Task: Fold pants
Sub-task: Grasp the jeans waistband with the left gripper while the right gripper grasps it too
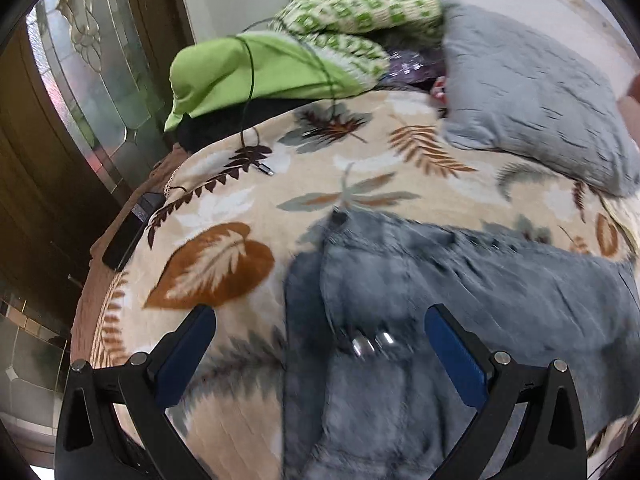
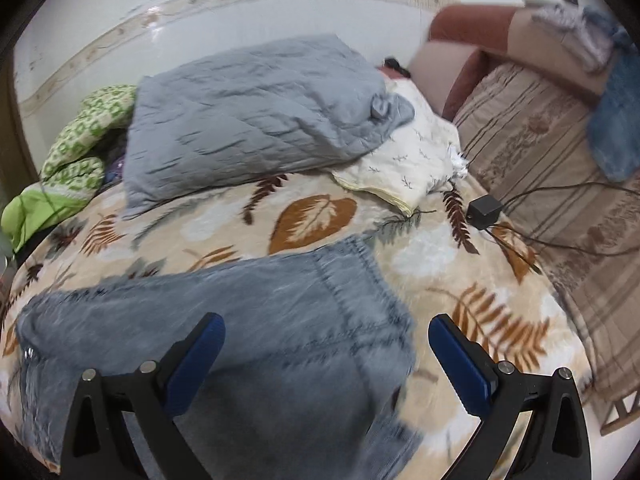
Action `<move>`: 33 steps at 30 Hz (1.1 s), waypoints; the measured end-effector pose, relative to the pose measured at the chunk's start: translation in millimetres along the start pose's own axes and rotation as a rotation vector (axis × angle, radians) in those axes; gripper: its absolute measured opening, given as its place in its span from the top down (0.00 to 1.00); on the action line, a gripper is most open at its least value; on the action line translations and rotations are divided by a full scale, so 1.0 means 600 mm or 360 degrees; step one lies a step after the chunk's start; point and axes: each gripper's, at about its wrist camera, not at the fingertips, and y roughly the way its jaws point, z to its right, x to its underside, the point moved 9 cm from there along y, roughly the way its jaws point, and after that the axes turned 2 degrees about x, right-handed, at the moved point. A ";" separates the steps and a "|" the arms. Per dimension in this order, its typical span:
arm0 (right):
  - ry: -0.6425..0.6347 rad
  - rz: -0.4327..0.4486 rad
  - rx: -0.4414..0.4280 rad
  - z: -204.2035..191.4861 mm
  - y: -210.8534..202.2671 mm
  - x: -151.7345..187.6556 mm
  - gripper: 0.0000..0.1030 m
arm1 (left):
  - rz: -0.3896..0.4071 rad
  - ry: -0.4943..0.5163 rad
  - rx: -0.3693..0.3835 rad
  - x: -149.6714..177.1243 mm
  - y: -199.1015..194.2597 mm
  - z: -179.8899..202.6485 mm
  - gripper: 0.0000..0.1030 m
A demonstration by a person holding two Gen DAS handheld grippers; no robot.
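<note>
Now: left gripper [image 1: 320, 320] spread wide, grasping nothing, above blurred grey jeans [image 1: 440, 300], metal buttons [image 1: 370, 343] between pads. Right gripper [image 2: 326, 330] likewise spread, empty, over jeans leg [image 2: 240, 312]. Jeans lie flat on leaf-print blanket [image 2: 320, 216]. Grey pillow [image 2: 256, 120] at 12 o'clock; black adapter [image 2: 484, 207] at 2; green cloth [image 1: 256, 68] at 11.
</note>
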 end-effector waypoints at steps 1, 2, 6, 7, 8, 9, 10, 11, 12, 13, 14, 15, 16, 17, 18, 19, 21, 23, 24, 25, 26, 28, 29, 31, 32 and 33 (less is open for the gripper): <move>0.0026 -0.0043 -0.0031 0.006 0.020 -0.008 0.00 | -0.0022 -0.0008 0.0003 -0.011 0.013 -0.005 0.00; 0.0072 -0.0096 -0.0076 0.014 0.044 -0.018 0.00 | -0.0052 -0.0022 0.0009 -0.025 0.031 -0.012 0.00; 0.0260 -0.0252 -0.0213 0.037 0.130 -0.057 0.00 | -0.0145 -0.0073 0.0099 -0.057 0.080 -0.017 0.00; 0.0274 -0.0273 -0.0216 0.040 0.146 -0.062 0.00 | -0.0166 -0.0093 0.0115 -0.063 0.092 -0.019 0.00; 0.0293 -0.0298 -0.0212 0.043 0.165 -0.069 0.00 | -0.0189 -0.0114 0.0127 -0.069 0.105 -0.023 0.00; 0.0301 -0.0317 -0.0204 0.044 0.181 -0.074 0.00 | -0.0211 -0.0128 0.0141 -0.076 0.118 -0.024 0.01; 0.0292 -0.0350 -0.0201 0.043 0.202 -0.079 0.01 | -0.0234 -0.0143 0.0156 -0.082 0.132 -0.025 0.02; 0.0279 -0.0367 -0.0195 0.042 0.215 -0.082 0.01 | -0.0248 -0.0151 0.0167 -0.085 0.140 -0.025 0.06; 0.0267 -0.0378 -0.0172 0.043 0.227 -0.084 0.03 | -0.0270 -0.0160 0.0180 -0.089 0.151 -0.025 0.09; 0.0262 -0.0393 -0.0145 0.047 0.241 -0.086 0.03 | -0.0292 -0.0168 0.0190 -0.092 0.161 -0.025 0.14; 0.0271 -0.0416 -0.0126 0.051 0.256 -0.086 0.04 | -0.0315 -0.0178 0.0198 -0.094 0.171 -0.025 0.16; 0.0287 -0.0441 -0.0126 0.054 0.270 -0.084 0.07 | -0.0331 -0.0183 0.0207 -0.096 0.179 -0.026 0.17; 0.0300 -0.0463 -0.0137 0.057 0.281 -0.082 0.13 | -0.0341 -0.0177 0.0207 -0.098 0.187 -0.026 0.21; 0.0310 -0.0498 -0.0143 0.058 0.293 -0.077 0.16 | -0.0350 -0.0166 0.0201 -0.098 0.192 -0.026 0.26; 0.0312 -0.0538 -0.0142 0.059 0.305 -0.069 0.22 | -0.0358 -0.0157 0.0201 -0.098 0.196 -0.026 0.29; 0.0309 -0.0579 -0.0147 0.057 0.317 -0.059 0.25 | -0.0377 -0.0145 0.0211 -0.097 0.203 -0.024 0.34; 0.0275 -0.0625 -0.0129 0.053 0.332 -0.043 0.28 | -0.0413 -0.0139 0.0234 -0.096 0.216 -0.021 0.39; 0.0204 -0.0584 -0.0091 0.047 0.333 -0.041 0.28 | -0.0435 -0.0144 0.0244 -0.098 0.229 -0.019 0.46; 0.0187 -0.0577 -0.0078 0.045 0.333 -0.042 0.29 | -0.0445 -0.0151 0.0259 -0.099 0.234 -0.016 0.48; 0.0169 -0.0569 -0.0067 0.042 0.333 -0.042 0.32 | -0.0453 -0.0163 0.0281 -0.100 0.238 -0.013 0.51; 0.0156 -0.0565 -0.0066 0.040 0.333 -0.044 0.34 | -0.0460 -0.0178 0.0307 -0.103 0.242 -0.008 0.52; 0.0127 -0.0551 -0.0063 0.035 0.333 -0.047 0.43 | -0.0464 -0.0198 0.0355 -0.109 0.247 0.001 0.52; 0.0113 -0.0547 -0.0056 0.033 0.332 -0.048 0.44 | -0.0472 -0.0194 0.0386 -0.111 0.250 0.008 0.52; 0.0082 -0.0540 -0.0045 0.031 0.331 -0.048 0.49 | -0.0529 -0.0170 0.0398 -0.106 0.262 0.021 0.52; 0.0069 -0.0536 -0.0037 0.030 0.330 -0.048 0.50 | -0.0551 -0.0169 0.0375 -0.103 0.269 0.022 0.52; 0.0067 -0.0531 -0.0036 0.030 0.329 -0.047 0.51 | -0.0560 -0.0179 0.0356 -0.101 0.272 0.019 0.52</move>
